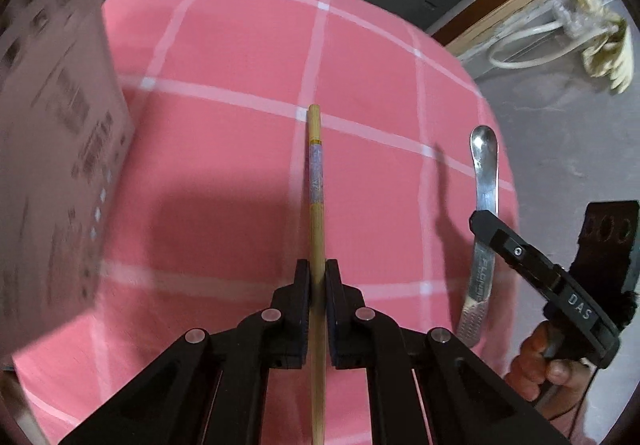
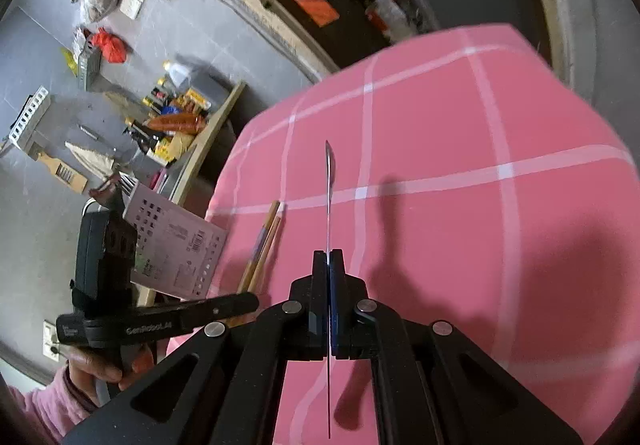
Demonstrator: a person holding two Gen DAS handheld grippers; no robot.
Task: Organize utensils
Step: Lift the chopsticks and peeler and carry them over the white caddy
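Left fingers (image 1: 317, 273) clamped on chopsticks (image 1: 315, 181), a pair only from right; right fingers (image 2: 329, 265) on spoon (image 2: 329, 169).

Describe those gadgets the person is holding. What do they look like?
Both the left gripper and right gripper are matte black, with two flat fingers on hinged arms with silver rivets. White lettering marks their sides. A pink sleeve covers the left wrist.

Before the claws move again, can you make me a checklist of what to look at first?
1. Left claw shut on the chopsticks: ok.
2. Right claw shut on the spoon: ok.
3. Both utensils lifted off the pink cloth: ok, shadows fall beneath them.
4. Utensils not touching each other: ok.
5. Holder box close by: ok.
6. Free slot in the box: cannot tell.
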